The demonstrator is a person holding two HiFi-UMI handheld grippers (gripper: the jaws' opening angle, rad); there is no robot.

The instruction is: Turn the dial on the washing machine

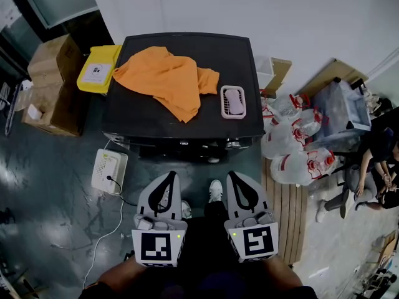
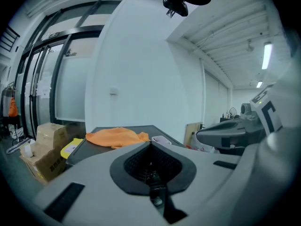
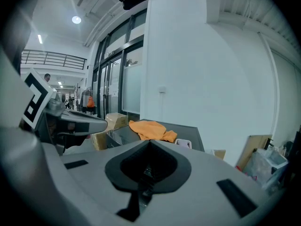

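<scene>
Washing machine (image 1: 140,114) with a black top, against a white wall (image 1: 249,11), and both grippers held short of it.

Left gripper (image 1: 171,175) and right gripper (image 1: 232,175) have jaws closed together on nothing, near the machine's front control strip (image 1: 187,144), where the dial is too small to make out. An orange cloth (image 1: 163,76) and pink tray (image 1: 233,101) lie on top. Cardboard boxes (image 1: 55,83) stand left and bagged water bottles (image 1: 293,142) right on the grey floor (image 1: 43,185).
</scene>
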